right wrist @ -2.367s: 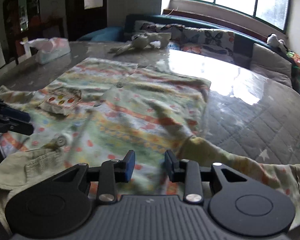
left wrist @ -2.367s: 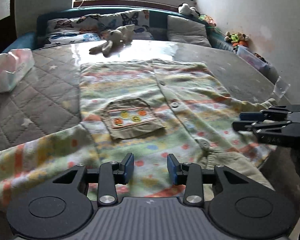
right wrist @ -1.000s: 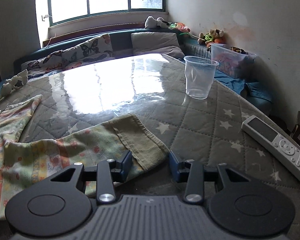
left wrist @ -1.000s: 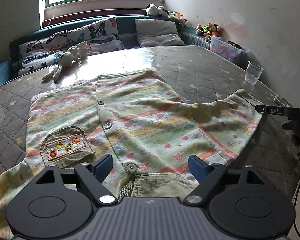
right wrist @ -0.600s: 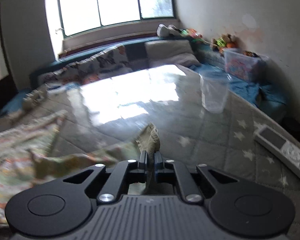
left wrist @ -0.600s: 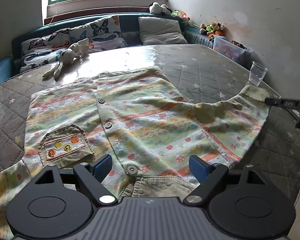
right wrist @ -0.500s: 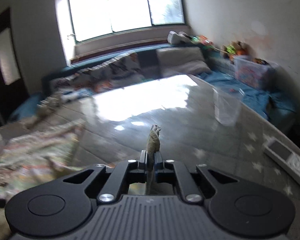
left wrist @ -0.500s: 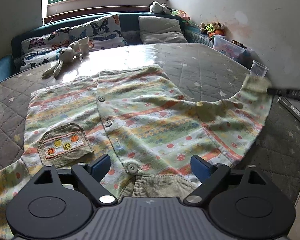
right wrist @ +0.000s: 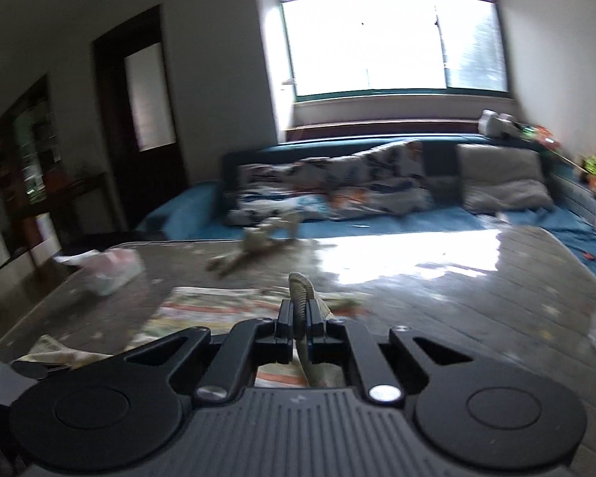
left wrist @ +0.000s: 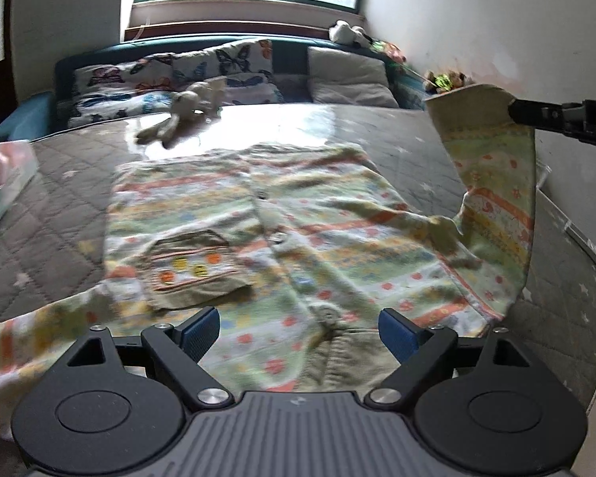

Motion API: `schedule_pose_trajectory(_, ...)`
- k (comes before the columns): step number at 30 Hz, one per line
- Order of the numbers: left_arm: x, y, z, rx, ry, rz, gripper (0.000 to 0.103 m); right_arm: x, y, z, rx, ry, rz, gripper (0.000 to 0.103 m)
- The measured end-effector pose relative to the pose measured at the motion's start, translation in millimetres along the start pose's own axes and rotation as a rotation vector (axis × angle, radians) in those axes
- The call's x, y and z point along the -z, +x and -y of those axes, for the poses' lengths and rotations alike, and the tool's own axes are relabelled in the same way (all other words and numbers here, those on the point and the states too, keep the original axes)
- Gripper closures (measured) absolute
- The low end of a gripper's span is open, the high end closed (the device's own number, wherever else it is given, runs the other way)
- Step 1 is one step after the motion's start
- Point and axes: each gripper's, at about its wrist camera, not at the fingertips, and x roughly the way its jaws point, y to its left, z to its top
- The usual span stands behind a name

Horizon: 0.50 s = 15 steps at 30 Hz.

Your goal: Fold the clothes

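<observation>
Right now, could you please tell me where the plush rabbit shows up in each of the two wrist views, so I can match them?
Left wrist view: the plush rabbit lies upper left of centre, on the table's far edge, beyond the spread shirt.
Right wrist view: the plush rabbit is blurred, left of centre, above the right gripper.
Shared landmark: the butterfly cushions just behind it.

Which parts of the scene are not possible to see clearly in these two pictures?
- Left wrist view: the near collar of the striped floral shirt is hidden behind the left hand-held gripper.
- Left wrist view: the right hand-held gripper is cut off by the frame edge.
- Right wrist view: motion blur smears the tissue pack and plush rabbit toy.
</observation>
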Motion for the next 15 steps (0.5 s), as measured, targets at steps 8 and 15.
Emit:
schedule_pose_trajectory(8,9.3,-19.9,-42.2,-0.054,-0.09,0.032,0.014,-1.8,35.9,-72.8,-0.128,-0.12,-0.062,0.098)
schedule_pose_trajectory(15,15.8,-28.4,-64.2,-0.078,-0.151,0.045,0.014,11.6,56.1,-111.2,-0.2,-0.18,-0.124,0.098)
